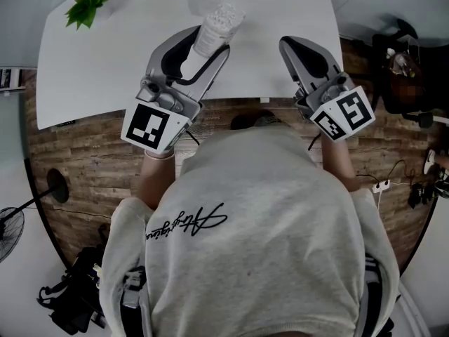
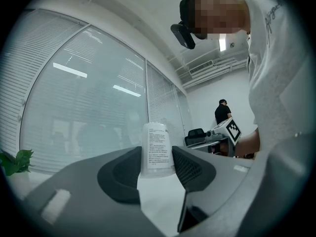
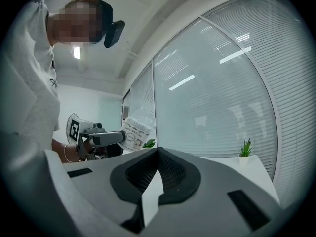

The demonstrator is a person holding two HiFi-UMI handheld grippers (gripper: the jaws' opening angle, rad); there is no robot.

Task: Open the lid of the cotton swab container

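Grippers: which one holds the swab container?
The left gripper, at the head view's left: its jaws clamp the container. The right gripper is shut, with nothing between its jaws.

— What's the room like?
— A white table [image 1: 105, 55] on a wood floor [image 1: 84, 167], with a small plant [image 1: 85, 4] at its corner.
— Windows?
— A glass wall with blinds [image 2: 89, 107], strip lights reflected in it. Possibly a fan [image 1: 8, 232] at the floor's edge.

Left gripper [image 1: 210, 42] gripping, right gripper [image 1: 285, 43] closed
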